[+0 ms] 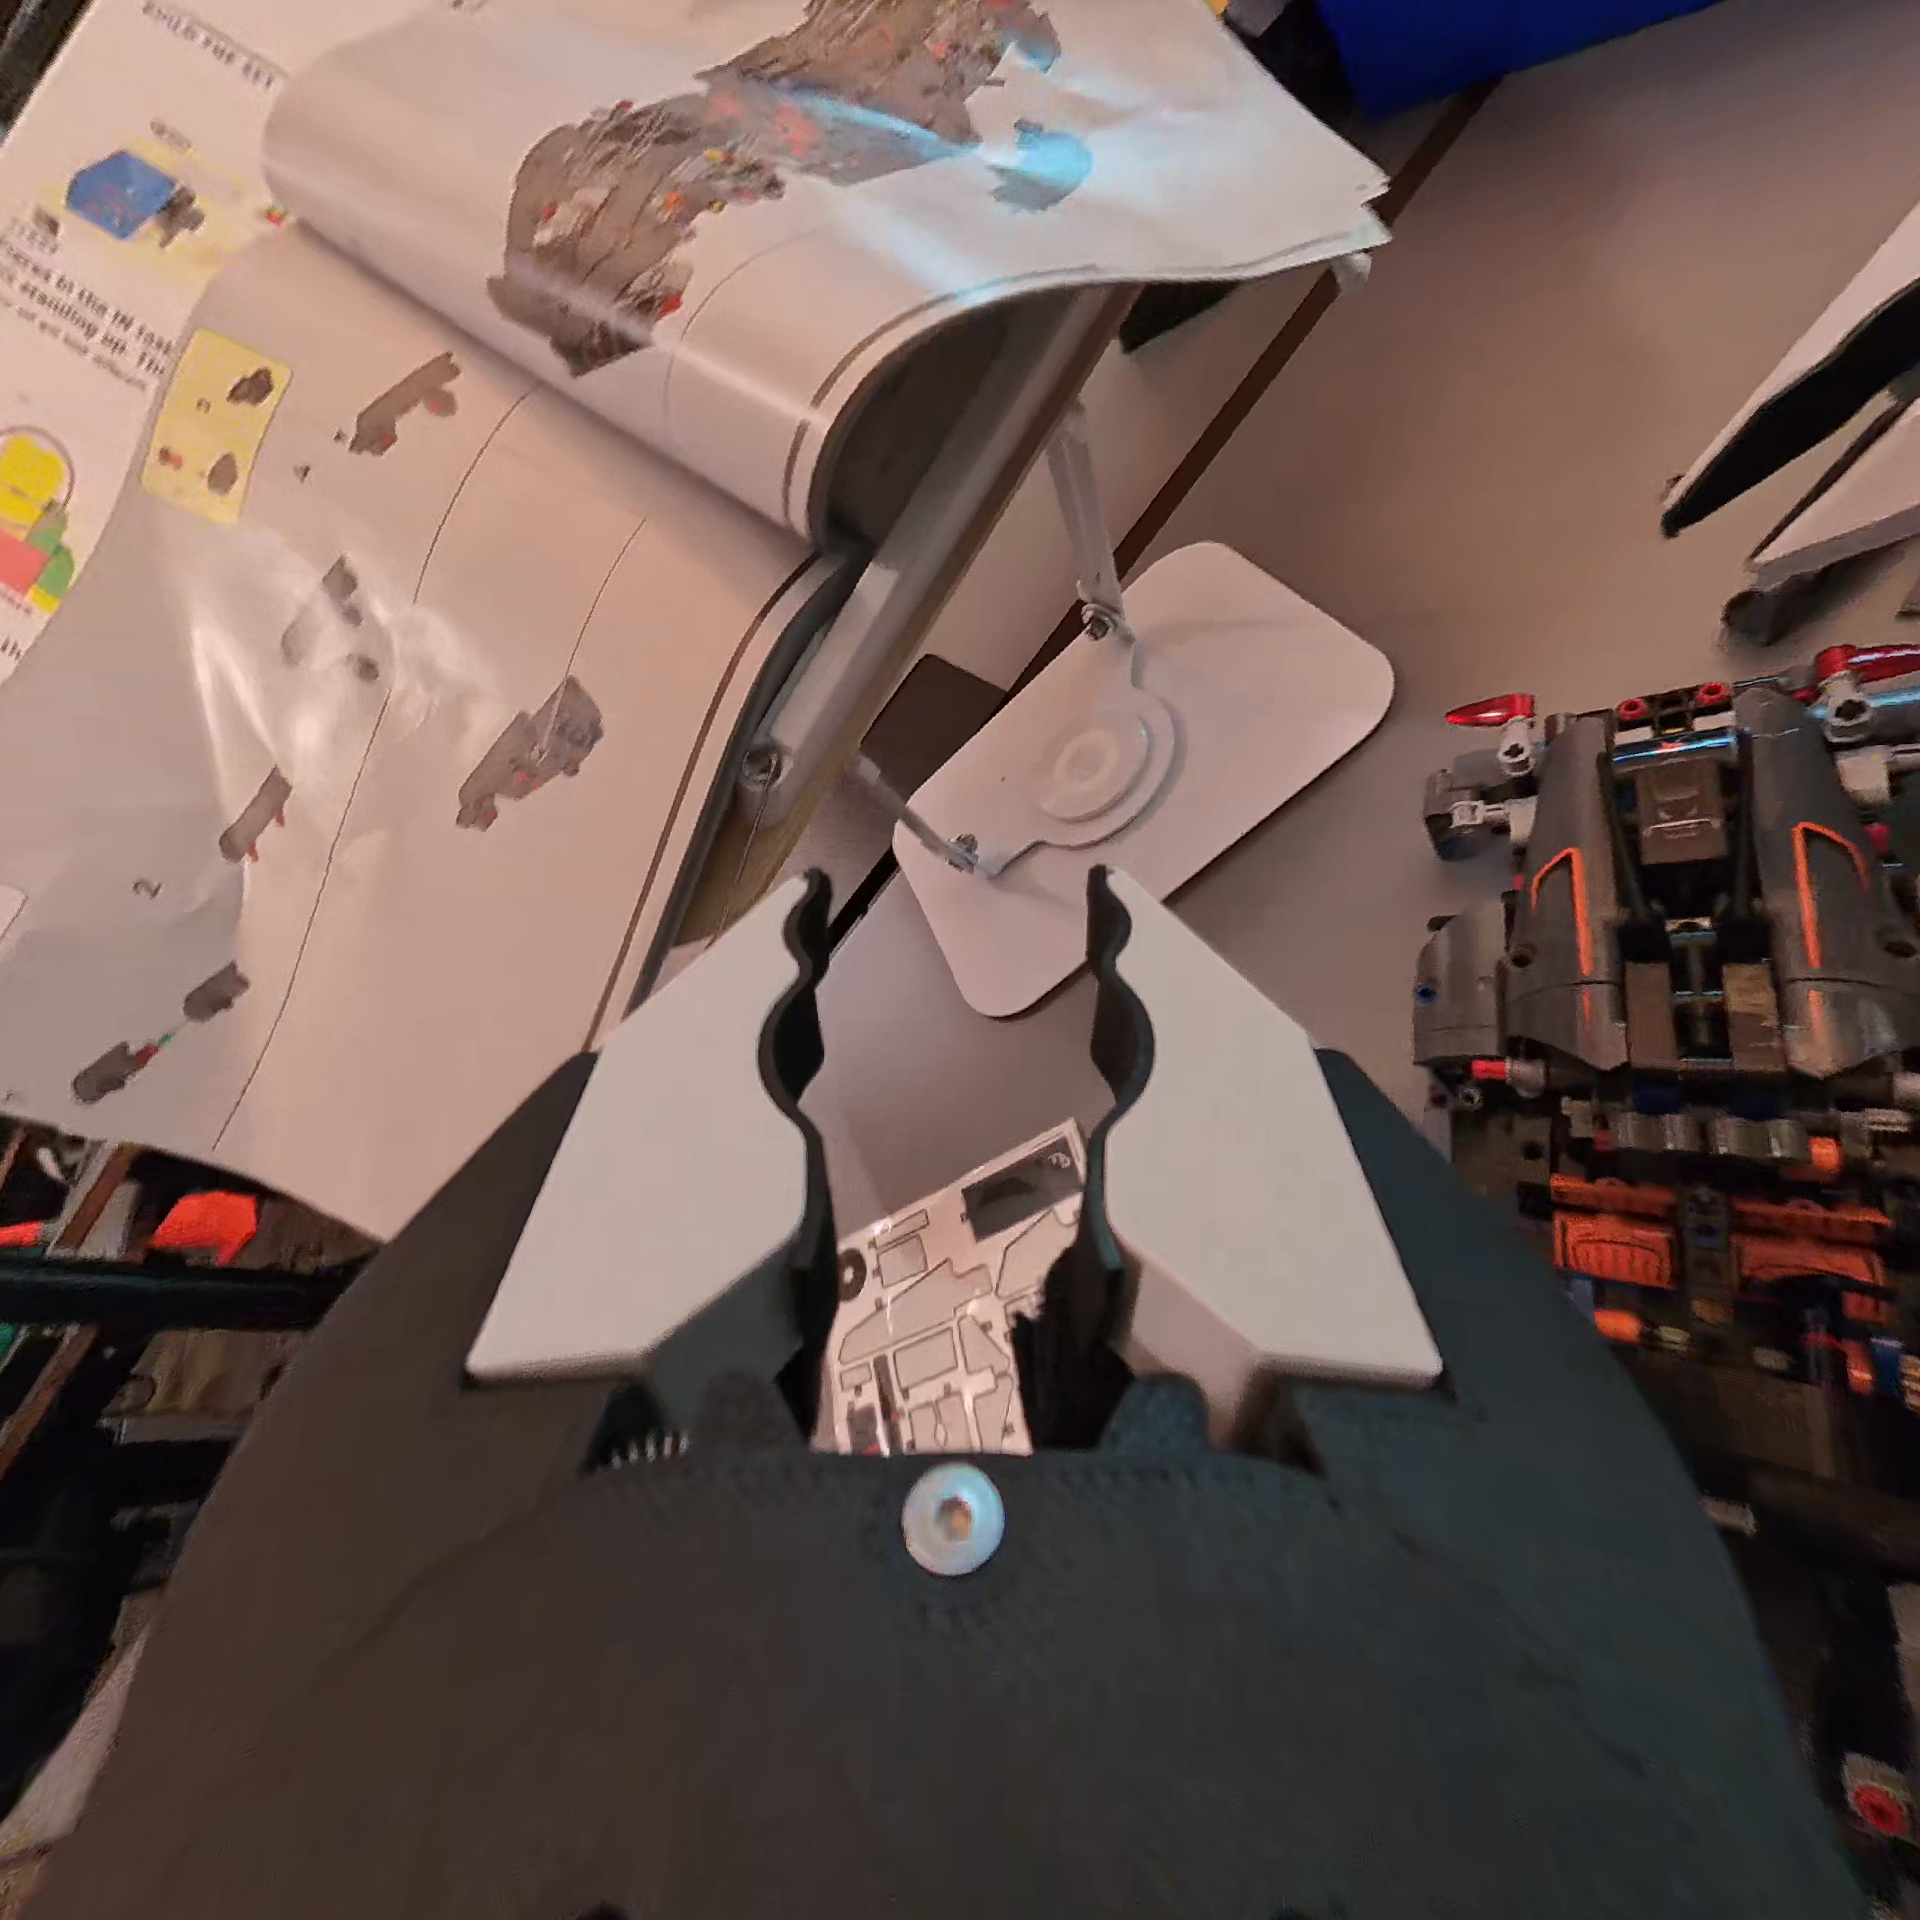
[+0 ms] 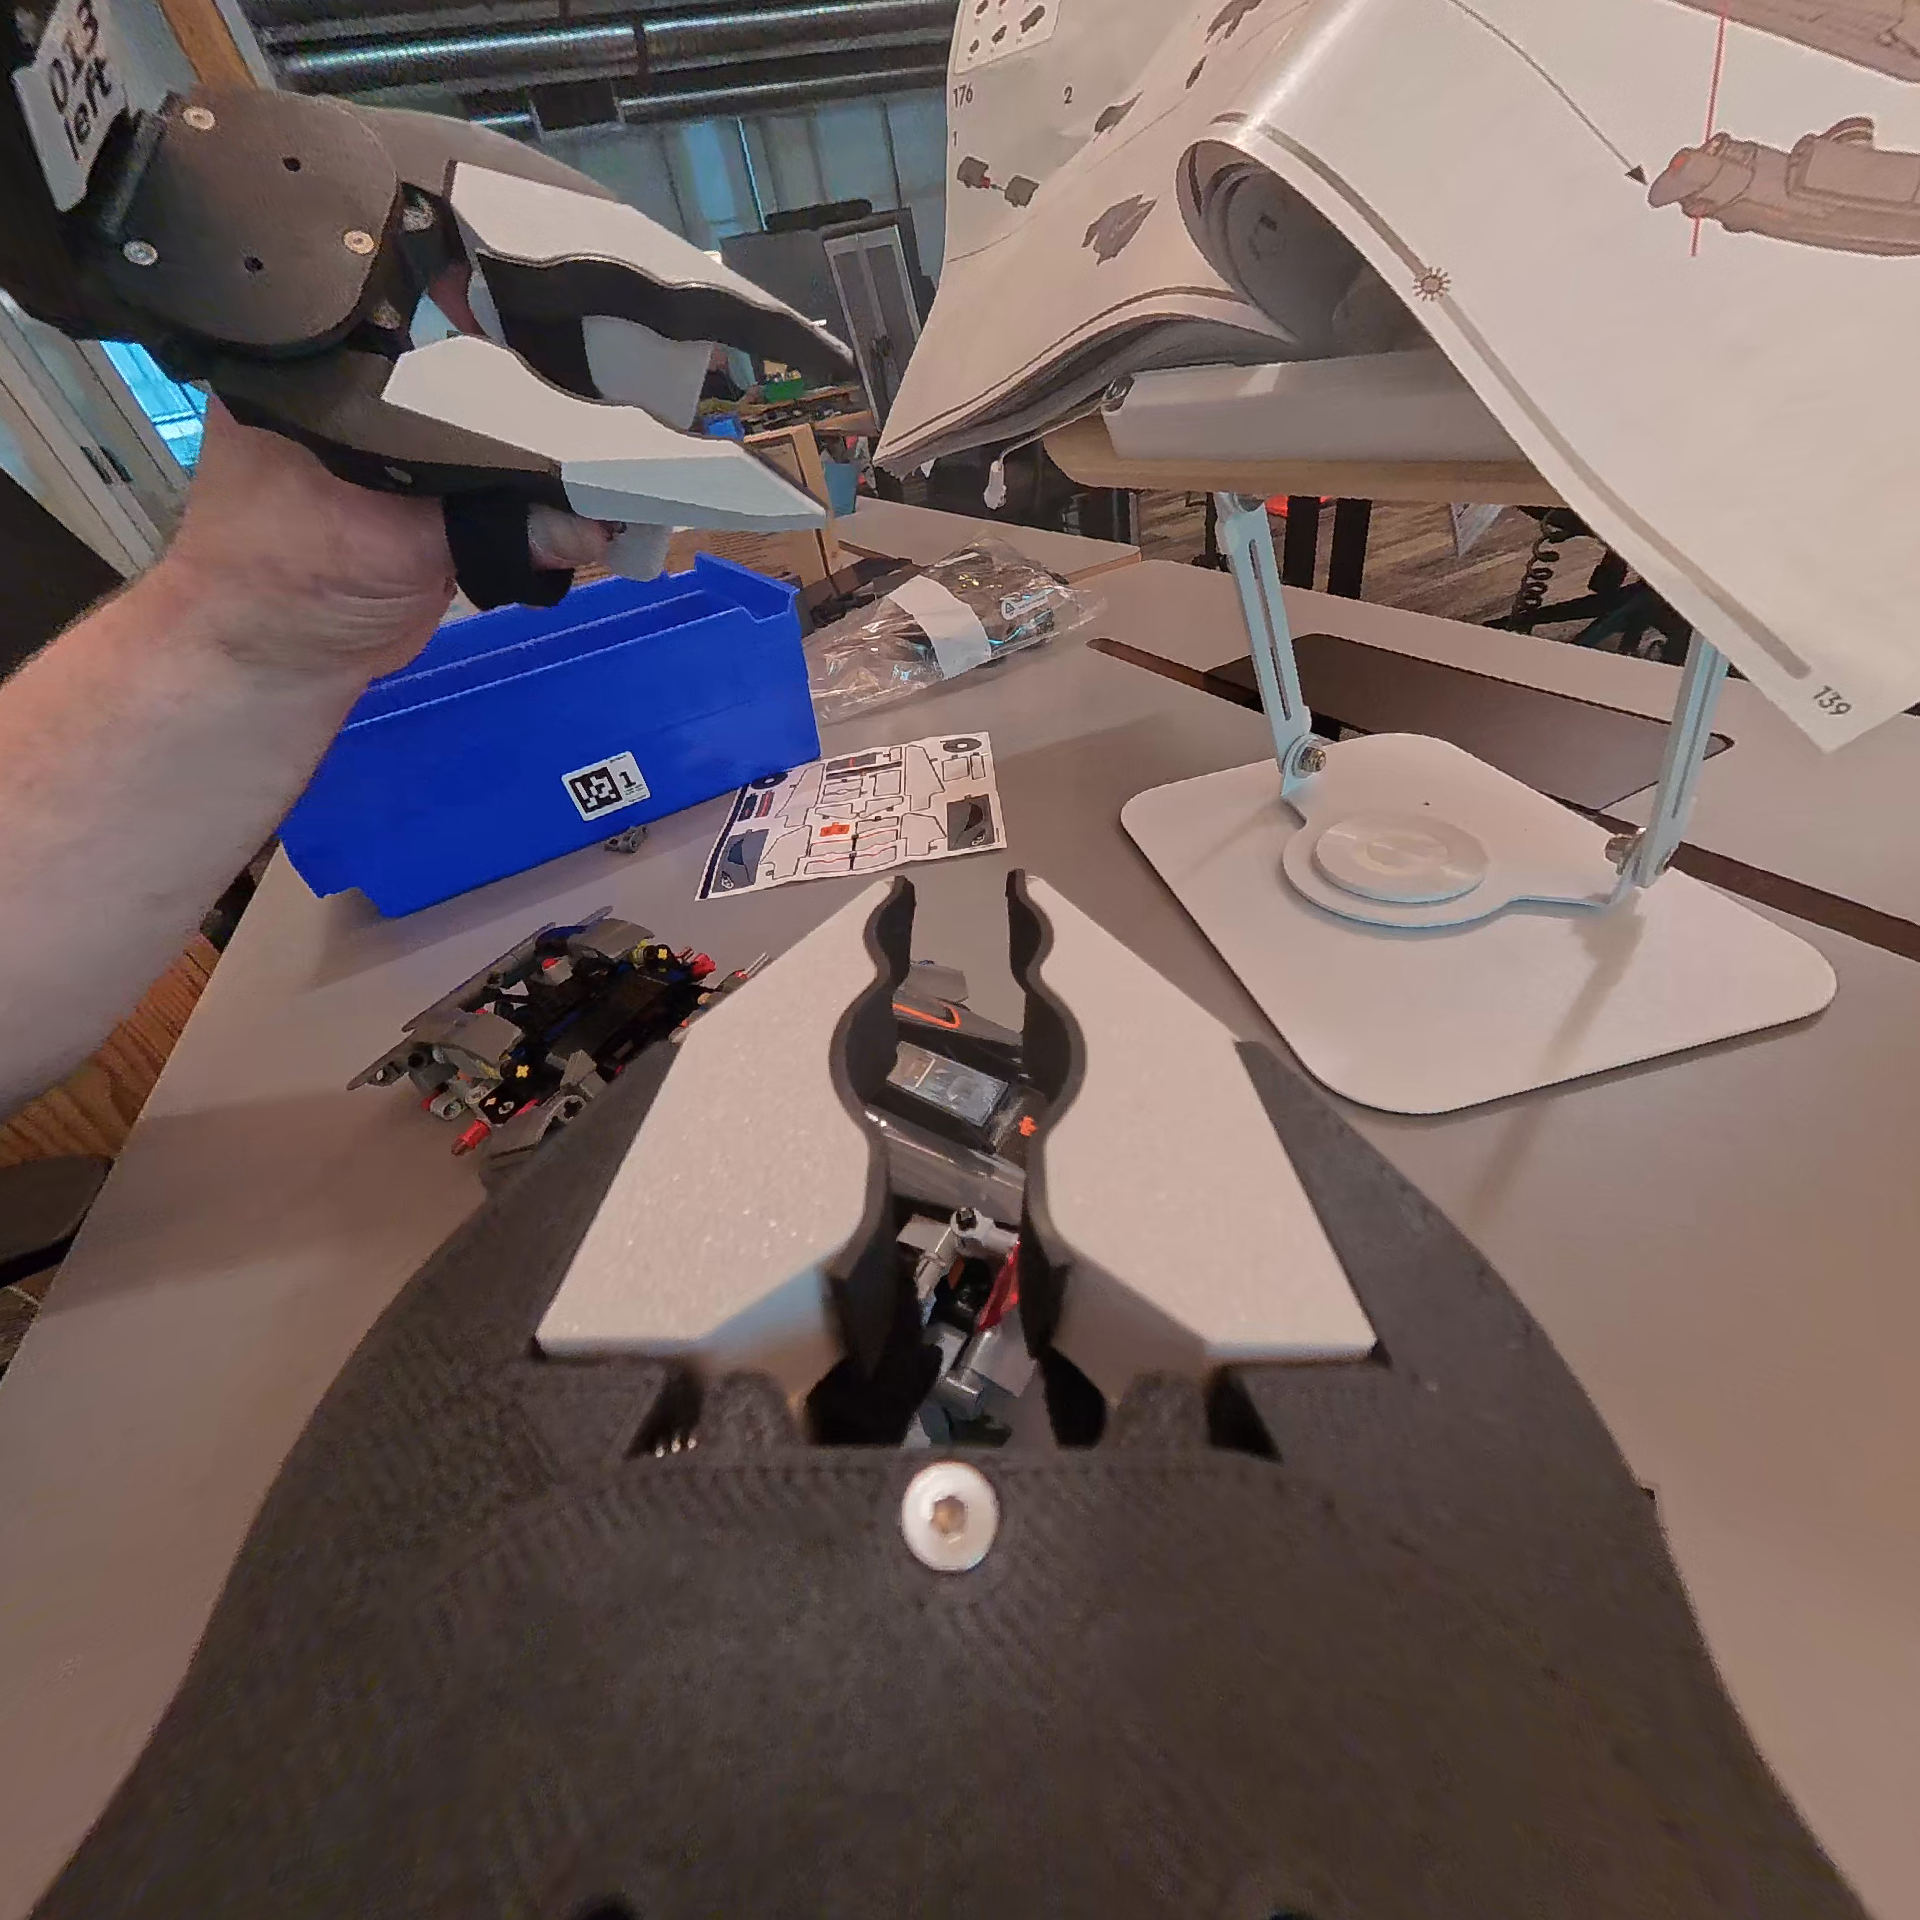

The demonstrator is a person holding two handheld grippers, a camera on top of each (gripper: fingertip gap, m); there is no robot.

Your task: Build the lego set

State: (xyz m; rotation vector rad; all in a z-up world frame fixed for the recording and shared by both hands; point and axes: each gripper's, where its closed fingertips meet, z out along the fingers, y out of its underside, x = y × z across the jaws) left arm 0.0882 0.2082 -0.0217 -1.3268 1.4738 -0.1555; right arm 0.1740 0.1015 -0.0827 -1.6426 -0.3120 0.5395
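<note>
The dark grey and orange lego car model [image 1: 1683,935] stands on the table at the right of the left wrist view. In the right wrist view part of it [image 2: 951,1091] shows through the gap between my right fingers. My right gripper [image 2: 961,888] hovers over it with the jaws a narrow gap apart, and I see nothing held. It also shows in the left wrist view [image 1: 1714,561], above the model. My left gripper [image 1: 956,888] is open and empty, raised above the sticker sheet [image 1: 935,1309], near the instruction booklet [image 1: 436,644]. It also shows in the right wrist view [image 2: 836,436].
The booklet [image 2: 1455,260] rests on a white stand [image 2: 1507,966]. A blue bin [image 2: 561,748], a sticker sheet [image 2: 862,821], a bag of parts [image 2: 935,623] and a smaller lego sub-assembly [image 2: 551,1039] lie on the grey table [image 2: 1558,1299]. A person's forearm [image 2: 125,748] is at the left.
</note>
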